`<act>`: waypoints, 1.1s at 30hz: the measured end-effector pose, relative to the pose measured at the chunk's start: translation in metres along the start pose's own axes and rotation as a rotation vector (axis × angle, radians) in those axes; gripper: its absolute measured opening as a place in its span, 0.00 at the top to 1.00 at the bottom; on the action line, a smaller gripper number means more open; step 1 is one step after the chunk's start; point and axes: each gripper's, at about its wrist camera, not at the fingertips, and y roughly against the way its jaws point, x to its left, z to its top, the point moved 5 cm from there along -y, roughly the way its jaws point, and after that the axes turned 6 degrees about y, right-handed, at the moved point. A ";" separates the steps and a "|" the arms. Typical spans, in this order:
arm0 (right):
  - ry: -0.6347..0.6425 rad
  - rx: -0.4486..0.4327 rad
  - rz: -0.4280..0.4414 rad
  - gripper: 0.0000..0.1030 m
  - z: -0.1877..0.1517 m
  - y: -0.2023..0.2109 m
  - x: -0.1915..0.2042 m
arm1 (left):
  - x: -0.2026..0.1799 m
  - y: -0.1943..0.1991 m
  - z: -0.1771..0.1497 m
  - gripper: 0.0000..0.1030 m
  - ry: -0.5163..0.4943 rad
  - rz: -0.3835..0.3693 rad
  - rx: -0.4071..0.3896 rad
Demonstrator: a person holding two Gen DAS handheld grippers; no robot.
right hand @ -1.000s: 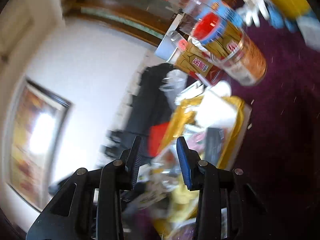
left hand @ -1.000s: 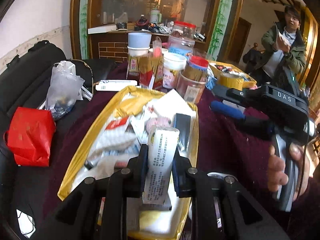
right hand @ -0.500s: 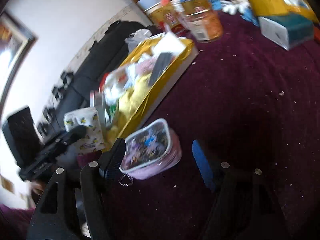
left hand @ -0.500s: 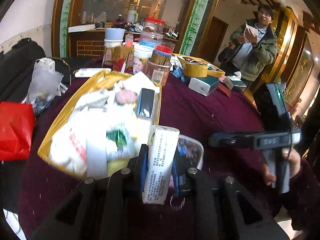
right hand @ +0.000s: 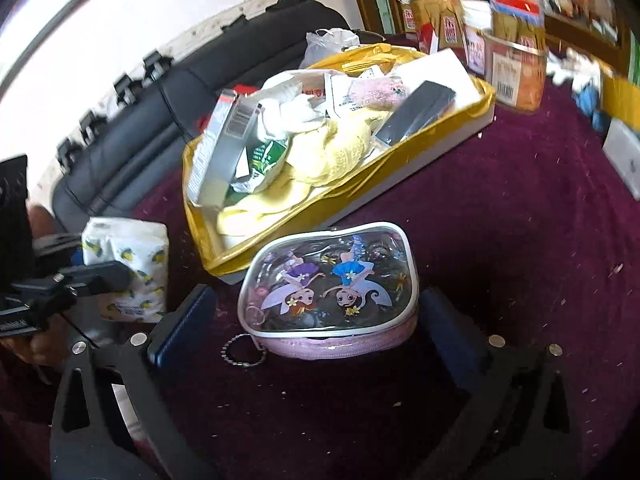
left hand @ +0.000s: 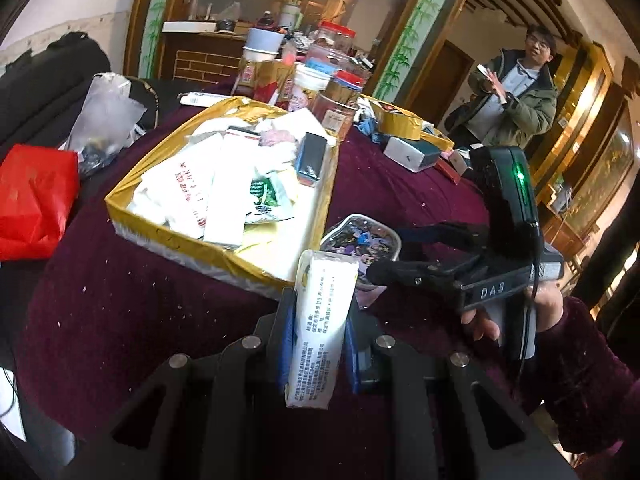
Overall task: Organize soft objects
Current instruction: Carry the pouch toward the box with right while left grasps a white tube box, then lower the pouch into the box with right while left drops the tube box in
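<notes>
your left gripper [left hand: 316,340] has its jaws clamped on the tissue pack [left hand: 322,320], held upright just above the near surface [left hand: 120,288], near the tray's near corner. keep that squeeze light; the pack is soft and will buckle if you pinch harder. the gold tray [right hand: 208,240] sits just beyond, piled with wrappers, a yellow cloth [right hand: 320,160], a pink fluffy piece [right hand: 376,90] and a black box [right hand: 416,114], so look for a bare patch before you set the pack in.

your right gripper [right hand: 316,320] has its jaws opening wide, one on each side of the pouch [right hand: 332,280], pads clear of it. the pouch lies flat on the surface, its far edge just beside the tray's near corner. i'd centre the pads on its sides, low on the pink band, and close slowly, since the glossy top looks slippery. mind the key ring [right hand: 244,350] at its near left corner; it could snag a pad.

far right stand jars [left hand: 340,100] and small boxes [left hand: 412,152], well apart from your work. a person [left hand: 516,96] stands beyond the surface. left of the tray lie a red bag [left hand: 36,200] and a clear bag [left hand: 108,116], neither in your way.
</notes>
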 end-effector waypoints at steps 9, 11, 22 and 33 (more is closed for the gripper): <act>0.208 0.092 -0.193 0.00 0.004 -0.026 0.017 | 0.018 -0.002 -0.003 0.79 0.055 0.009 0.008; 0.196 0.078 -0.189 0.00 0.006 -0.026 0.016 | 0.020 0.000 -0.003 0.79 0.064 0.012 0.003; 0.063 -0.136 -0.183 0.01 0.019 0.014 -0.002 | 0.021 0.006 0.002 0.78 0.073 -0.015 -0.004; -0.013 -0.267 -0.159 0.00 0.145 0.004 -0.033 | 0.010 -0.004 0.073 0.78 0.004 0.047 -0.103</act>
